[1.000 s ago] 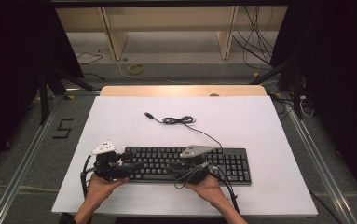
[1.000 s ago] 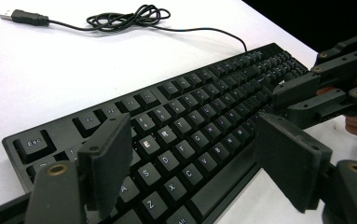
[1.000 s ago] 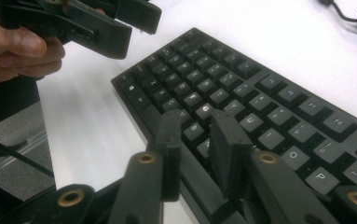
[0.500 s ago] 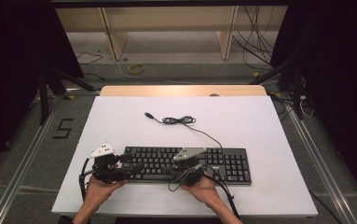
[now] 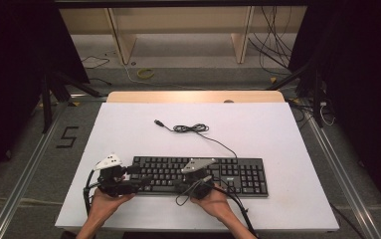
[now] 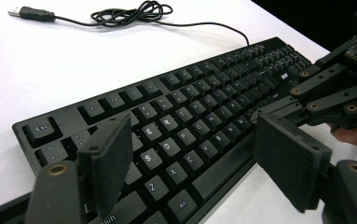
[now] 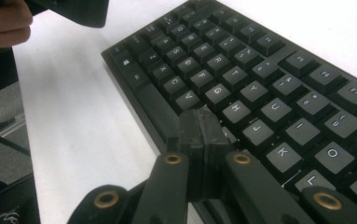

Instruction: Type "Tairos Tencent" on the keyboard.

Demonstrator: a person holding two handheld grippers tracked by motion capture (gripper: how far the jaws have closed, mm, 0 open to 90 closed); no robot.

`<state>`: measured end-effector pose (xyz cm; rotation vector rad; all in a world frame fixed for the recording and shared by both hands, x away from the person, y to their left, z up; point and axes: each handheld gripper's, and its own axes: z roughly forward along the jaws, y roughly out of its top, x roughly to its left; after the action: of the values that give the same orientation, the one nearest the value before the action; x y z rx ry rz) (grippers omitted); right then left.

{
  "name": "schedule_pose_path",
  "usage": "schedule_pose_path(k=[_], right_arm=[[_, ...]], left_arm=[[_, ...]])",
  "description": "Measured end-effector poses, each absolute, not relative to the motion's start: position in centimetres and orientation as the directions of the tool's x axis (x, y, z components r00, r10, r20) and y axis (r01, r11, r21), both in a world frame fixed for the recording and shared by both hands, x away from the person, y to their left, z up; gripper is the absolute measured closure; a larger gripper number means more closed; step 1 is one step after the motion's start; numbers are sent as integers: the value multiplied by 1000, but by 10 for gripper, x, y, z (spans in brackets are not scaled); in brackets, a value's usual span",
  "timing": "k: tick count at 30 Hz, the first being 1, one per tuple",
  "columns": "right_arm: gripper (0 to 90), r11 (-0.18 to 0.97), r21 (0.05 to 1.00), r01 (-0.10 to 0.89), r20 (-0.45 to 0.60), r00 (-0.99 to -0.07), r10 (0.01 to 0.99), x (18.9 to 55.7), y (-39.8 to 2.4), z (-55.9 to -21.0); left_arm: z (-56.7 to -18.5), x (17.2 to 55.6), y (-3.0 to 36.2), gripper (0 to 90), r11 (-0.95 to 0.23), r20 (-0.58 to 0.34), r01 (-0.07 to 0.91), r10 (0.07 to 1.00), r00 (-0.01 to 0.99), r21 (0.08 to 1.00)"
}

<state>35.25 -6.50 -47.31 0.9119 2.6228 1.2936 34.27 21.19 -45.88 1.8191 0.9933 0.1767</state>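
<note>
A black keyboard (image 5: 228, 174) lies along the near side of the white table (image 5: 277, 129). Its thin black cable (image 5: 190, 128) lies coiled behind it and ends in a loose USB plug (image 5: 159, 122). My left gripper (image 5: 141, 181) hovers at the keyboard's left end, open, with the letter keys (image 6: 190, 107) showing between its jaws (image 6: 197, 140). My right gripper (image 5: 185, 185) is shut with nothing between its pads. Its tip (image 7: 199, 123) sits low over the bottom key row by the space bar (image 7: 155, 109); whether it touches a key I cannot tell. That gripper (image 6: 267, 109) is also in the left gripper view.
The person's hands (image 5: 213, 206) come in over the table's near edge. A wooden strip (image 5: 193, 96) borders the far edge. Beyond it stand a shelf frame (image 5: 242, 40) and loose floor cables (image 5: 272, 45). A "5" (image 5: 67, 137) is marked on the floor at left.
My right gripper has drifted a little to the left along the keyboard's front edge. The left gripper and the keyboard have kept still.
</note>
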Motion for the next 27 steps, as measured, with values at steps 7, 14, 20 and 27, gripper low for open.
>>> schedule_pose_path(k=[7,14,20,27], right_arm=[[900,479,736,478,177,-819,545,354,-63,-478],[900,488,725,487,178,-816,550,354,-62,-482],[900,497,717,489,178,-818,548,355,-63,-485],[900,498,718,485,172,-818,549,354,-62,-485]], left_arm=[[-459,343,212,277,-150,-307,550,696,649,822],[-460,343,212,278,-150,-308,552,696,648,820],[-460,343,212,278,-154,-306,552,697,649,820],[-460,344,213,279,-155,-305,553,699,647,819]])
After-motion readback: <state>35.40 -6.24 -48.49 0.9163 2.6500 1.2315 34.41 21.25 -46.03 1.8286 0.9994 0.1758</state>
